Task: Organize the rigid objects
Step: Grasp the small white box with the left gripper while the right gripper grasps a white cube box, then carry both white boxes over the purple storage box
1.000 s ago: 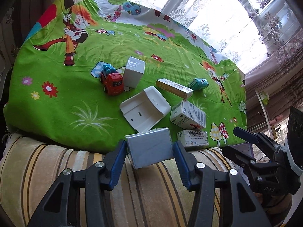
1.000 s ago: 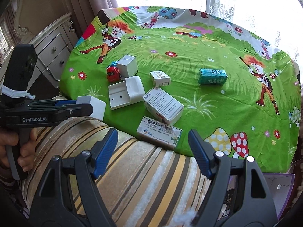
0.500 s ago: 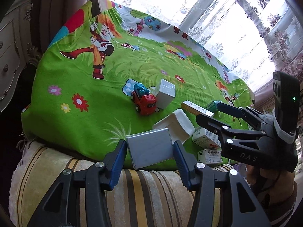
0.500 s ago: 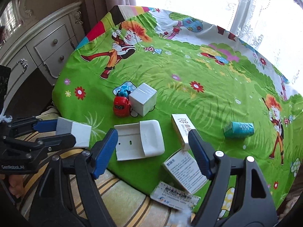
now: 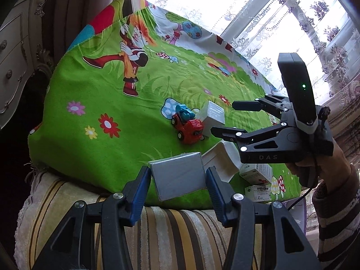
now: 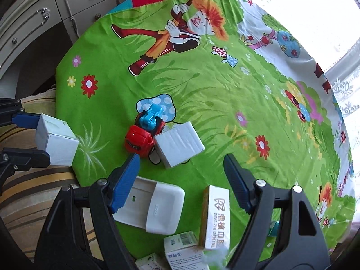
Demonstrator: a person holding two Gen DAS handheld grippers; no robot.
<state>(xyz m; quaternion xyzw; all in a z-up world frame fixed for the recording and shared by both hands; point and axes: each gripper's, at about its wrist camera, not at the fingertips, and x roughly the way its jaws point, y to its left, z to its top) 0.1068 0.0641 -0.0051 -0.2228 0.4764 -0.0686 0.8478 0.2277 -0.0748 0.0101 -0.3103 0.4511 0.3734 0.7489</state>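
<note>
My left gripper (image 5: pixel 177 176) is shut on a small white box (image 5: pixel 178 178), held above the near edge of the green cartoon cloth (image 5: pixel 108 90); the box also shows in the right wrist view (image 6: pixel 56 142). My right gripper (image 6: pixel 181 166) is open and empty, hovering just above another white box (image 6: pixel 178 144) that leans against a red toy car (image 6: pixel 144 135). In the left wrist view the right gripper (image 5: pixel 221 118) reaches in from the right beside that box (image 5: pixel 212 115) and the car (image 5: pixel 187 126).
A white plastic tray-like case (image 6: pixel 153 207), a long dental box (image 6: pixel 216 218) and several medicine boxes (image 6: pixel 180 247) lie near the cloth's front edge. A striped cushion (image 5: pixel 175 236) is below. A white dresser (image 6: pixel 45 11) stands at the left.
My right gripper has moved forward and left over the cloth, down toward the white box by the toy car. My left gripper has shifted left, still holding its box.
</note>
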